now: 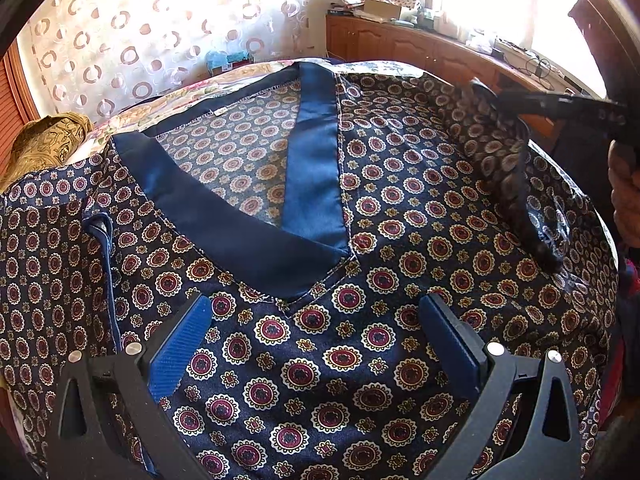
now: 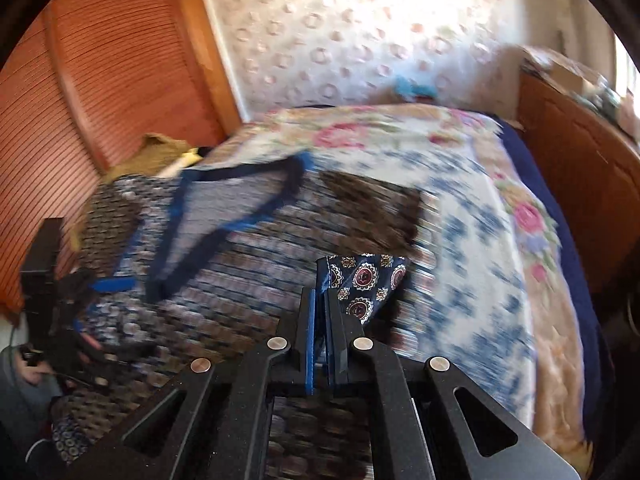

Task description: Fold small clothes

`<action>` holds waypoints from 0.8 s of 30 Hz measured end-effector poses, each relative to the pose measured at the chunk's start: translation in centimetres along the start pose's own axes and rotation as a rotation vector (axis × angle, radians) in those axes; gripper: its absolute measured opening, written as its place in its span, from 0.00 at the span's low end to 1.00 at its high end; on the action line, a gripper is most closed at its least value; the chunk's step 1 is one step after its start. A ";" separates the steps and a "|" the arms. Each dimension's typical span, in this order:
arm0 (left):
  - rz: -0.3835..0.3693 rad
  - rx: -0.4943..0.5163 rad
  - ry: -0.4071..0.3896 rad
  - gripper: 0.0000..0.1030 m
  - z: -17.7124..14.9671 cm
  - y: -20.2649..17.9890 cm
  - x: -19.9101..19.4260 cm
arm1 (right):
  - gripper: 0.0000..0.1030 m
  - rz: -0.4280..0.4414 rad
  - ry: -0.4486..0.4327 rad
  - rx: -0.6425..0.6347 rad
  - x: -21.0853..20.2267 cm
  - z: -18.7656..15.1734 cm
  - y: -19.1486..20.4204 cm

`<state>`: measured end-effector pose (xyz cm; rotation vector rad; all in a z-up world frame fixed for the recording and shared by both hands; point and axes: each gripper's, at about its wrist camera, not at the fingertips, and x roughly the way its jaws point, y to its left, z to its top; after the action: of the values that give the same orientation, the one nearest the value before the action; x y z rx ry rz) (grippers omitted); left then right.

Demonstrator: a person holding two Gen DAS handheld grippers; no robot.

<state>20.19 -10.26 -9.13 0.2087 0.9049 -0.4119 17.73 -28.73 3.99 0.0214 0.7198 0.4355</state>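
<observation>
Jaws: left gripper (image 1: 316, 344) spread wide, right gripper (image 2: 325, 300) clamped on the shirt's edge.
The patterned shirt (image 1: 360, 320) lies spread on the floral bedspread (image 2: 472, 208), neckband (image 1: 256, 236) facing up; its right-side fabric is lifted.

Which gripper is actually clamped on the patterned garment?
The right gripper: its jaws are shut on a fold of the patterned garment. The left gripper hangs open over the chest, holding nothing.
</observation>
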 end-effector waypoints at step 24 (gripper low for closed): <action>-0.001 0.001 0.000 1.00 0.0 0.0 0.0 | 0.59 -0.187 0.078 -0.081 1.8 -3.5 -0.4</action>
<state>20.20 -10.28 -9.11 0.2091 0.9046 -0.4138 16.85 -28.84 0.13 -0.1384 0.7732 0.2871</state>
